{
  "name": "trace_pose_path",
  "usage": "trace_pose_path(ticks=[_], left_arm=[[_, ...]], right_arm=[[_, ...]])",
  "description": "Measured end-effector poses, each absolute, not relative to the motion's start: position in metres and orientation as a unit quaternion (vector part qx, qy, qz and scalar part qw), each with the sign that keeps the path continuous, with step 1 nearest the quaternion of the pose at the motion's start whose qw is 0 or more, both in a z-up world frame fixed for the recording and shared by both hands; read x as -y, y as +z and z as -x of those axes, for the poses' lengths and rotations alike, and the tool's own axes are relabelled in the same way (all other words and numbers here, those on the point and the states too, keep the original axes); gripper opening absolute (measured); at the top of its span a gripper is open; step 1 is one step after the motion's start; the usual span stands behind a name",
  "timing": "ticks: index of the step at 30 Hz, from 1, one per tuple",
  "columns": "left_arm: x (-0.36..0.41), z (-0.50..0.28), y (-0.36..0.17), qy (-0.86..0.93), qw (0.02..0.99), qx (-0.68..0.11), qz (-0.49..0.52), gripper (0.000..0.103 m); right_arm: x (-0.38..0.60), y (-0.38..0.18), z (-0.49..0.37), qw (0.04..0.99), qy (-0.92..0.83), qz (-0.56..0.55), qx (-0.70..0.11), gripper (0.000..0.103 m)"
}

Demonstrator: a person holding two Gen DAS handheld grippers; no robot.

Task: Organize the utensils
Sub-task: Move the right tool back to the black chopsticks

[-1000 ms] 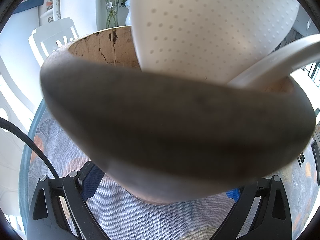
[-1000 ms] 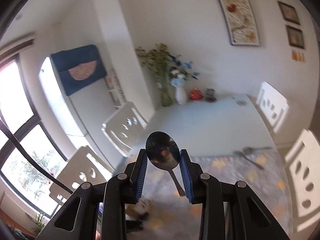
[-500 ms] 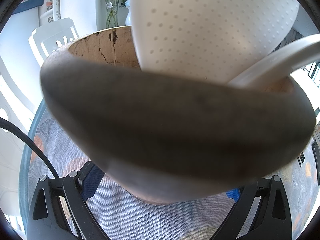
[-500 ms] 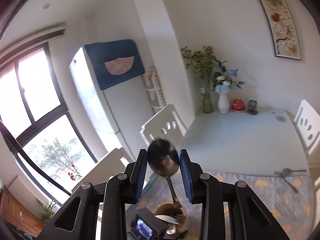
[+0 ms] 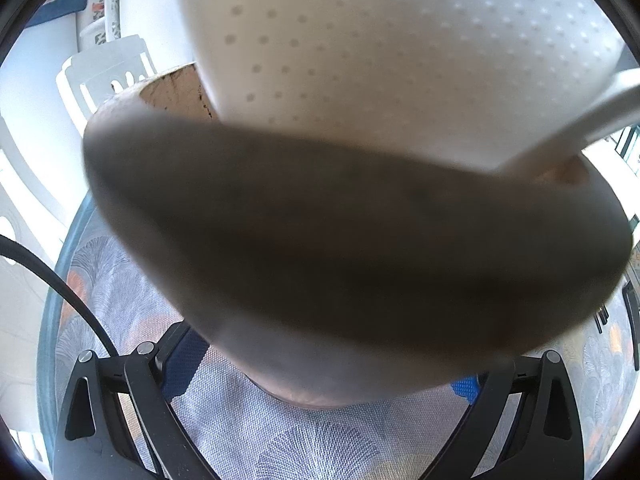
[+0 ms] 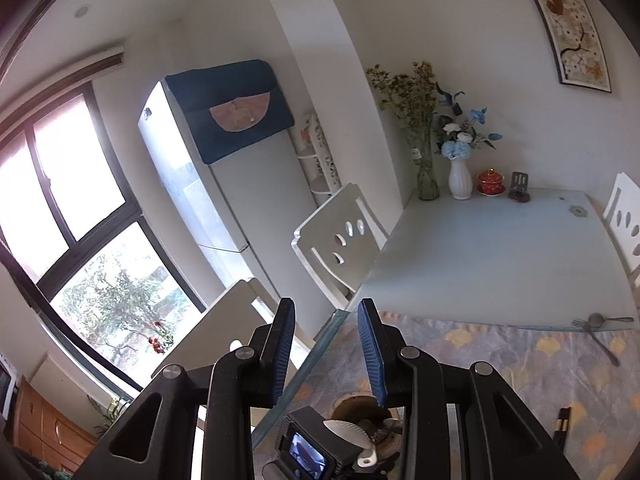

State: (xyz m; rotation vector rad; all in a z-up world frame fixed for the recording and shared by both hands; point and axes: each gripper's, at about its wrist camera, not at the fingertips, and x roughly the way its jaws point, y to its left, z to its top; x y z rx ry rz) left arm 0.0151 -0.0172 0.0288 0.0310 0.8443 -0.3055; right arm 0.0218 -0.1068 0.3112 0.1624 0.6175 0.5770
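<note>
Right gripper (image 6: 326, 350): fingers narrowly parted, nothing between them. Left gripper (image 5: 320, 420): fingers spread around the wooden holder (image 5: 352, 256), probably gripping it; contact hidden. White slotted spatula (image 5: 400, 52) stands handle-down inside. Still left: fork (image 6: 596, 338) and spoon (image 6: 604, 319) on the table (image 6: 500, 260), crossed, fork's long axis diagonal; chopsticks (image 6: 561, 426).

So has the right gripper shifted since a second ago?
Yes. The right gripper has swung left: the white vase slid from view centre to the right, and the window now fills the left. Its jaws are now empty.
</note>
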Motion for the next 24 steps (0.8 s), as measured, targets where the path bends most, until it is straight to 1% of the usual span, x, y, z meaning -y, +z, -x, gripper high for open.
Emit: trace_pose_path(ticks=[6, 7, 8, 10, 15, 17, 24], left_arm=[[0.017, -0.015, 0.029, -0.148, 0.901, -0.408, -0.015, 0.099], [0.017, -0.016, 0.028, -0.147, 0.901, -0.408, -0.015, 0.099], [0.018, -0.016, 0.029, -0.147, 0.901, -0.408, -0.015, 0.099], [0.017, -0.016, 0.028, -0.148, 0.901, -0.408, -0.015, 0.099], [0.017, -0.016, 0.028, -0.148, 0.901, -0.408, -0.015, 0.099], [0.017, -0.016, 0.029, -0.148, 0.901, -0.408, -0.015, 0.099], [0.017, -0.016, 0.029, -0.148, 0.901, -0.408, -0.015, 0.099]], right_arm=[[0.132, 0.309, -0.018, 0.914, 0.245, -0.083, -0.314, 0.032], [0.136, 0.307, -0.016, 0.915, 0.238, -0.082, -0.315, 0.036], [0.142, 0.305, -0.013, 0.917, 0.226, -0.082, -0.317, 0.043], [0.153, 0.302, -0.008, 0.92, 0.212, -0.088, -0.317, 0.05], [0.191, 0.299, 0.009, 0.929, 0.162, -0.095, -0.318, 0.051], [0.205, 0.302, 0.016, 0.937, 0.127, -0.087, -0.313, 0.053], [0.258, 0.327, 0.05, 0.961, 0.012, -0.063, -0.268, 0.054]])
